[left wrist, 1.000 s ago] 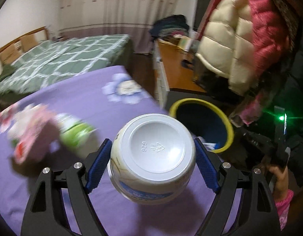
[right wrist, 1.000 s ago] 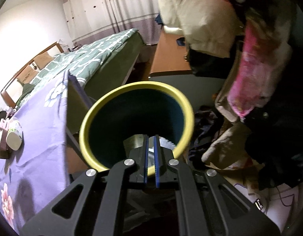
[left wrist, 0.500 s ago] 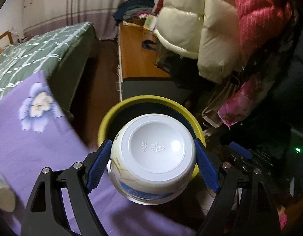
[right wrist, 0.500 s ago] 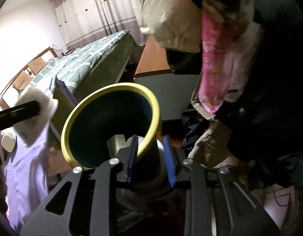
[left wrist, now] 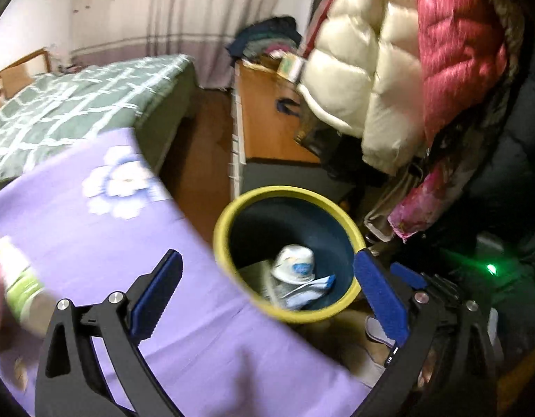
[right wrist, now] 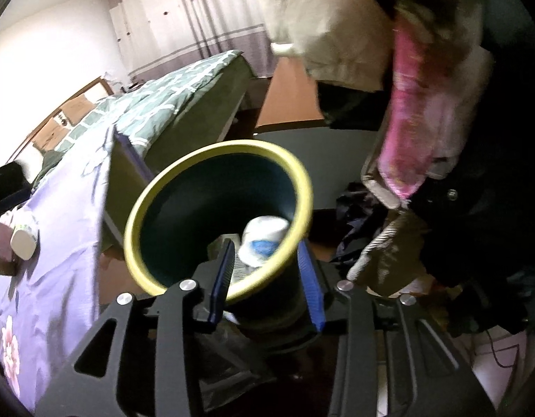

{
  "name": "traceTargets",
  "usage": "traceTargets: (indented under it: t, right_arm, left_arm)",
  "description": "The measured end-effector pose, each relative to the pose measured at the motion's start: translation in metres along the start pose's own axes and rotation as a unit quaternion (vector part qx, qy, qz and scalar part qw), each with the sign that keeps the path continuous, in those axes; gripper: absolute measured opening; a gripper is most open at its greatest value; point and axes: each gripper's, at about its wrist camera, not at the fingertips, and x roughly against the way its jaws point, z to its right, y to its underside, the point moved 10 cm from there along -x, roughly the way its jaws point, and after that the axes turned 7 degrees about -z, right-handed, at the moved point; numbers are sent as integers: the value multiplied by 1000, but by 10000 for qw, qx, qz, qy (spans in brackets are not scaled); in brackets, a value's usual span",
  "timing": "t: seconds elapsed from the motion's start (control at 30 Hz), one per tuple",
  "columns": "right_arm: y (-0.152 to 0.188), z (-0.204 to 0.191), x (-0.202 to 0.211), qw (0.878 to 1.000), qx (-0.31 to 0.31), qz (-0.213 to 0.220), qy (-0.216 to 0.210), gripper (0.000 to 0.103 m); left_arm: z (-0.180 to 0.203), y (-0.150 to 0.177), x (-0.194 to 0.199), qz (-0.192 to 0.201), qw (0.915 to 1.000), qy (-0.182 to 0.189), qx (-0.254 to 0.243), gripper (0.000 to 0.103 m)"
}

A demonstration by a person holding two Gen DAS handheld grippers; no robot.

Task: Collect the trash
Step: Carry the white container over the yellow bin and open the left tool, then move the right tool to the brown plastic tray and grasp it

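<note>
Yellow-rimmed bin [left wrist: 288, 194]: dark blue inside, standing just beside the purple floral tablecloth [left wrist: 93, 229].
White cup [left wrist: 293, 266]: lying inside the bin on paper scraps; also seen from the right wrist [right wrist: 264, 239].
Left gripper [left wrist: 267, 295]: jaws have just been opening, now spread wide with nothing between them.
Right gripper [right wrist: 267, 278]: jaws have just been opening; they straddle the bin's near rim, pads not visibly pressing.
Green-labelled bottle [left wrist: 19, 278]: blurred, on the cloth at left.
</note>
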Motion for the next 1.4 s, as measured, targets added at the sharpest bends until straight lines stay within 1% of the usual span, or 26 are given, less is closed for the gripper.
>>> traceTargets:
  t: [0.03, 0.13, 0.2, 0.23, 0.27, 0.33, 0.43, 0.5, 0.53, 0.67, 0.8, 0.87, 1.0, 1.1, 1.27, 1.4]
  right_arm:
    - [0, -8, -1, 10000, 58, -13, -42, 37]
    - [1, -36, -2, 9995, 267, -34, -172, 37]
    - [1, -59, -2, 9986, 457, -29, -255, 37]
    - [2, -68, -1, 9982, 524, -23, -294, 37]
    - [2, -80, 0, 9975, 615, -20, -342, 37]
    - [4, -103, 0, 9961, 774, -22, -432, 37]
    - [7, -143, 1, 9927, 1045, -28, -599, 37]
    - [12, -175, 3, 9890, 1280, -40, -737, 37]
    - [14, -189, 3, 9873, 1364, -55, -810, 37]
    - [23, -250, 4, 9778, 1745, -144, -1154, 37]
    - [34, -314, 4, 9658, 2146, -187, -1446, 37]
    - [35, -338, 5, 9622, 2236, -182, -1544, 37]
    - [33, -387, 11, 9549, 2347, -147, -1814, 37]
    - [36, -414, 11, 9510, 2423, -167, -1914, 37]
    - [47, -440, 2, 9473, 2533, -277, -1943, 37]
    - [62, -461, 4, 9395, 2741, -306, -2034, 37]
  left_arm:
    - [-16, 9, 19, 103, 9998, -91, 133, 98]
    - [-51, 30, 55, 277, 9982, -296, 450, 98]
    - [-79, 45, 79, 374, 9957, -493, 688, 98]
    - [-99, 57, 97, 452, 9931, -649, 864, 98]
    - [-111, 64, 109, 506, 9913, -740, 961, 98]
    - [-140, 82, 135, 658, 9856, -991, 1204, 98]
    - [-182, 111, 176, 838, 9744, -1409, 1537, 98]
    - [-203, 127, 194, 916, 9687, -1572, 1690, 98]
    - [-217, 137, 208, 975, 9644, -1664, 1808, 98]
    - [-254, 165, 240, 1130, 9526, -1893, 2099, 98]
    - [-281, 186, 261, 1228, 9434, -2065, 2288, 98]
    - [-290, 195, 268, 1244, 9411, -2072, 2364, 98]
    - [-301, 202, 273, 1267, 9381, -2092, 2454, 98]
    - [-308, 206, 275, 1274, 9366, -2109, 2490, 98]
    - [-310, 205, 274, 1258, 9360, -2218, 2427, 98]
    - [-315, 205, 278, 1313, 9330, -2286, 2451, 98]
